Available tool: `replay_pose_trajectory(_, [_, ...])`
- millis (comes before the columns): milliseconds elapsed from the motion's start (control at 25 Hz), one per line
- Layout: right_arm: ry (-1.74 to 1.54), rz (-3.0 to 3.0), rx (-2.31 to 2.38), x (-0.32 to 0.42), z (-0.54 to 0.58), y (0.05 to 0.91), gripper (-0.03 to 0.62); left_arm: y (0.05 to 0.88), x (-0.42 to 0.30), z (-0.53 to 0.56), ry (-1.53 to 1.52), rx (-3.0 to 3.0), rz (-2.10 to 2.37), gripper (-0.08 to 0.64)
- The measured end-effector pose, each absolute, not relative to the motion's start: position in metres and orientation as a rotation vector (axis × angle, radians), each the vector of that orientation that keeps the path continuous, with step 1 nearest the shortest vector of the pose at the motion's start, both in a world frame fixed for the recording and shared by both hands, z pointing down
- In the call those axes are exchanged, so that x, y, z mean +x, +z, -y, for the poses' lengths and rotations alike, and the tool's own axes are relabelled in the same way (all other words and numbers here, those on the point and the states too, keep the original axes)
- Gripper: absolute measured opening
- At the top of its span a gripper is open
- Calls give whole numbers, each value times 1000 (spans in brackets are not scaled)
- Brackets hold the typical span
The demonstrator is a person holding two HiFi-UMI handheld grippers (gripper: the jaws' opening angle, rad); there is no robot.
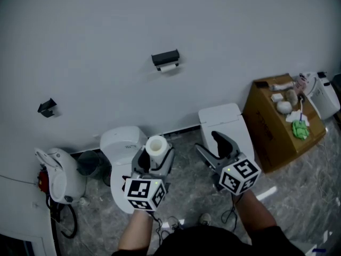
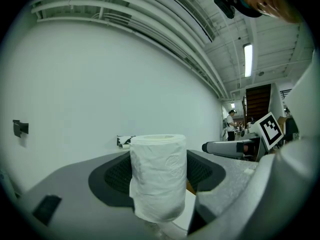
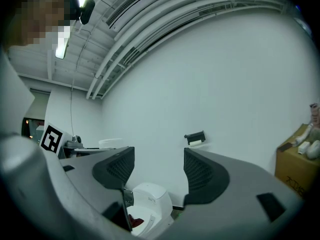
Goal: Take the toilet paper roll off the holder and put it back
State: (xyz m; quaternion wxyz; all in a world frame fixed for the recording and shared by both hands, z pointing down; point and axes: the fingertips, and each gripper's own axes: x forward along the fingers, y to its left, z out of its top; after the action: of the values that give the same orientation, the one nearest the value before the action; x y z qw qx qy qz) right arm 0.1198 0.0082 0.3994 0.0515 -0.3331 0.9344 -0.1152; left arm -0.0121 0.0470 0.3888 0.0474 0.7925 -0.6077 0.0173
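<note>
The roll stands upright between the jaws of the left gripper, which are clamped on its 2 curved sides about mid-height, with its hollow core end facing up. It looks light and soft: the outer sheet is wrinkled and a loose edge hangs at its lower left, so a hard squeeze would likely crush it and a slack one let it slide. The curved sides look like the best hold, since they leave the core free for the holder.

The right gripper, at 3 o'clock of the roll, has its jaws apart with nothing between them.

The holder is on the wall at 12 o'clock of the roll, well apart from it. A toilet lies under the left gripper, and a box sits at 3 o'clock.
</note>
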Motion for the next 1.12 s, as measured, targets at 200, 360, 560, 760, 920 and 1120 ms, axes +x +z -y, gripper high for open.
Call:
replay_pose_trajectory(200, [-350, -2839, -1013, 125, -8, 397, 301, 387, -7, -46, 53, 2420, 1853, 305])
replay_pose_trajectory(360, [-347, -2838, -1007, 135, -5, 395, 299, 383, 4, -42, 52, 2423, 1858, 305])
replay_pose_trajectory(560, [-332, -2838, -996, 157, -4, 393, 299, 377, 22, -39, 41, 2426, 1880, 305])
replay_pose_trajectory(760, [-336, -2840, -1010, 171, 2, 392, 298, 372, 36, -32, 46, 2440, 1880, 305])
replay_pose_trajectory(920, [-340, -2833, -1012, 171, 12, 392, 298, 368, 35, -20, 44, 2450, 1881, 305])
replay_pose_trajectory(1120, [-343, -2832, -1035, 158, 31, 396, 298, 368, 21, 3, 31, 2470, 1870, 305])
